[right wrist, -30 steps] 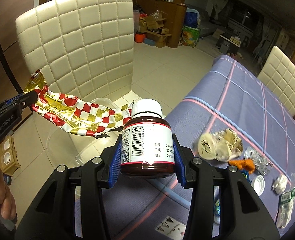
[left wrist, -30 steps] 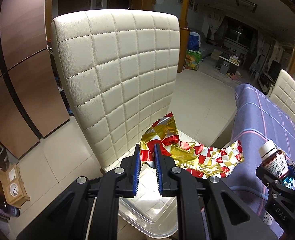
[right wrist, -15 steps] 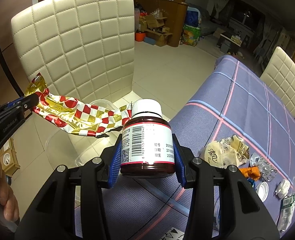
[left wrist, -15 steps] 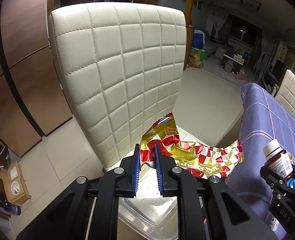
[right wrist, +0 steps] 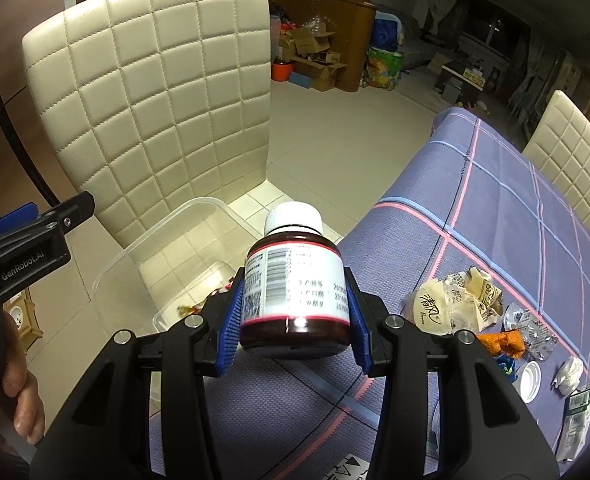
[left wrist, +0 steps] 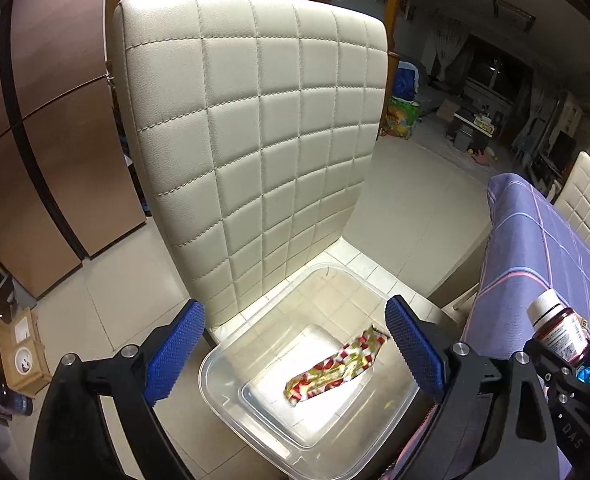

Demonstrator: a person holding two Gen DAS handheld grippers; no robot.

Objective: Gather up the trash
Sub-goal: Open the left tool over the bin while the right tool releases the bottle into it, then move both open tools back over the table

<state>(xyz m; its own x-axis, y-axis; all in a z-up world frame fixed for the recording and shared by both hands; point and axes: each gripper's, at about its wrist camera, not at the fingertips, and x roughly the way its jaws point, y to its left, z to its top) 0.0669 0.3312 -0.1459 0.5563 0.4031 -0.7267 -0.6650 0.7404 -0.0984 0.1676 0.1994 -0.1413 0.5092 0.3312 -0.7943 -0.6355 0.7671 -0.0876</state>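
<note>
The left tongs [left wrist: 293,354] are opening, nothing between their blue pads, above a clear plastic bin [left wrist: 231,400] on the seat of a cream quilted chair [left wrist: 251,128]. A red-and-gold checked wrapper [left wrist: 335,366] lies flat on the bin's bottom, toward 4 o'clock of its floor (apart from both pads). The right tongs [right wrist: 293,322] grip a brown bottle [right wrist: 295,296] with a white cap by its sides, tilted slightly. At 3 o'clock from the bottle, on the table [right wrist: 495,200] with its purple cloth, crumpled wrappers [right wrist: 455,300] and small scraps sit clustered
</note>
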